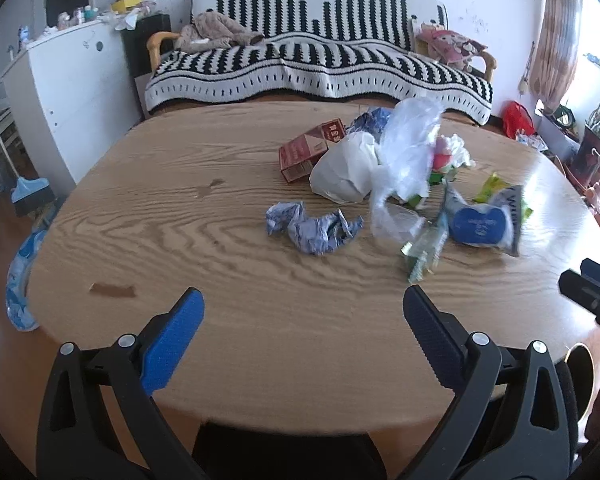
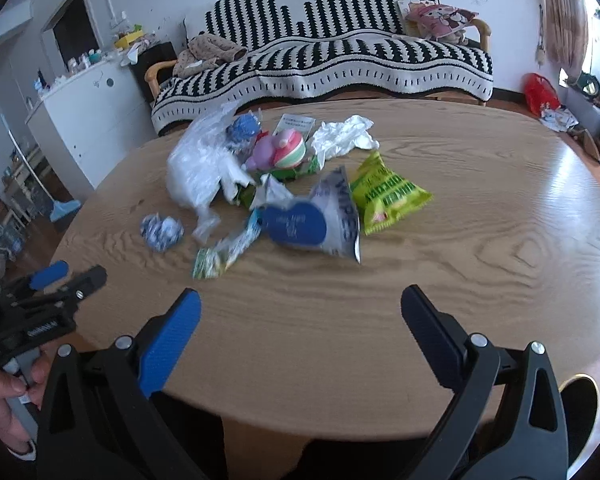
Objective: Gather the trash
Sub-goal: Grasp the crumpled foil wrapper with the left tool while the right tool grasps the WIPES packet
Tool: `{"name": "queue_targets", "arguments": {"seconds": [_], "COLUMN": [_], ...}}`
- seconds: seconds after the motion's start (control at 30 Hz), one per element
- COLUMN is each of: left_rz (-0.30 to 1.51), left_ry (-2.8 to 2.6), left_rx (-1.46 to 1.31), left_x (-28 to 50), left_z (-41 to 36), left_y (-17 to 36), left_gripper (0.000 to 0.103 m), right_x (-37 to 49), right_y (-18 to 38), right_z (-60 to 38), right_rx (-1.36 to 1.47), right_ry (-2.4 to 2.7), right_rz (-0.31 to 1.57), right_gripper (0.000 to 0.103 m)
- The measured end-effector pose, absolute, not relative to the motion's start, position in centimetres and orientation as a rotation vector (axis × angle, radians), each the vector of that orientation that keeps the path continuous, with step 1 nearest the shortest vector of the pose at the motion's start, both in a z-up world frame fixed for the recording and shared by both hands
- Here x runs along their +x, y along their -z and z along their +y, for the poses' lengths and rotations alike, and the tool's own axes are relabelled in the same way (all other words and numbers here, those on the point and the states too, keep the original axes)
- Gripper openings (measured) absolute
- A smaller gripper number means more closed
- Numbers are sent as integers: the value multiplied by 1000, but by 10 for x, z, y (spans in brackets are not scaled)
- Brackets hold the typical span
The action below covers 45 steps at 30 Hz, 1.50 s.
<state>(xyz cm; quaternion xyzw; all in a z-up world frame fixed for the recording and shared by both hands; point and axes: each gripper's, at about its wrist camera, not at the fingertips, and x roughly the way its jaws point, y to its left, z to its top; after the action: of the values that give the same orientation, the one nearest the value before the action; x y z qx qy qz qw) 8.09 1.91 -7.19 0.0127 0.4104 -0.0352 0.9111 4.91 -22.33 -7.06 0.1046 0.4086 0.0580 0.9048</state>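
Trash lies in a heap on the round wooden table [image 1: 220,320]: a crumpled blue-white wrapper [image 1: 312,226] [image 2: 161,231], a clear plastic bag [image 1: 404,160] [image 2: 198,168], a white bag [image 1: 346,174], a red box [image 1: 310,150], a blue-and-silver wipes pack [image 1: 482,222] [image 2: 316,224], a yellow-green snack bag [image 2: 384,194], a small green wrapper [image 1: 422,254] [image 2: 220,256], a pink toy [image 2: 280,150] and white tissue [image 2: 344,136]. My left gripper [image 1: 303,308] is open and empty over the near table edge. My right gripper [image 2: 300,308] is open and empty, also near the front edge.
A black-and-white striped sofa [image 1: 320,60] stands behind the table. A white cabinet [image 1: 68,88] is at the left. A blue-white bag [image 1: 18,280] hangs at the table's left edge. A brown paper scrap [image 1: 112,290] lies on the table. A red bag [image 2: 540,94] sits on the floor at right.
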Motion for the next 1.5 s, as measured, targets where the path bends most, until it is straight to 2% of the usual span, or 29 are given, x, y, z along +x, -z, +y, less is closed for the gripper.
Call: {"name": "queue_targets", "arguments": {"seconds": [0.2, 0.37, 0.43, 0.5, 0.57, 0.6, 0.67, 0.73, 0.77, 0.8, 0.9, 1.27, 1.5], "left_rz": [921, 933, 961, 984, 982, 971, 956, 950, 943, 936, 931, 836, 772], "left_ry": [107, 125, 133, 154, 155, 154, 168, 202, 205, 201, 199, 202, 324], "left_rx": [15, 49, 51, 16, 6, 7, -2, -35, -44, -53, -55, -50, 1], "left_x": [152, 182, 192, 199, 200, 199, 194, 190, 188, 185, 176, 125, 93], "left_z": [18, 10, 7, 8, 8, 9, 11, 14, 15, 17, 21, 23, -37], "left_y": [101, 115, 124, 131, 132, 132, 130, 128, 127, 125, 118, 57, 19], "left_gripper": [97, 97, 97, 97, 96, 91, 72, 45, 41, 37, 34, 34, 34], "right_x": [111, 147, 156, 163, 164, 162, 155, 147, 145, 141, 130, 74, -5], "right_y": [95, 116, 122, 129, 131, 130, 123, 118, 115, 112, 103, 62, 25], "right_z": [-232, -223, -223, -226, -227, -228, -226, -225, -225, -225, -227, -266, -347], "right_rx": [305, 265, 269, 288, 304, 308, 292, 282, 285, 289, 315, 410, 418], "right_ry": [-143, -103, -93, -82, -86, -90, -101, -116, -122, -128, -140, -125, 14], "right_rz": [908, 962, 974, 992, 1004, 999, 971, 944, 938, 925, 903, 805, 703], "right_gripper": [97, 97, 94, 81, 45, 41, 30, 26, 24, 24, 21, 19, 19]}}
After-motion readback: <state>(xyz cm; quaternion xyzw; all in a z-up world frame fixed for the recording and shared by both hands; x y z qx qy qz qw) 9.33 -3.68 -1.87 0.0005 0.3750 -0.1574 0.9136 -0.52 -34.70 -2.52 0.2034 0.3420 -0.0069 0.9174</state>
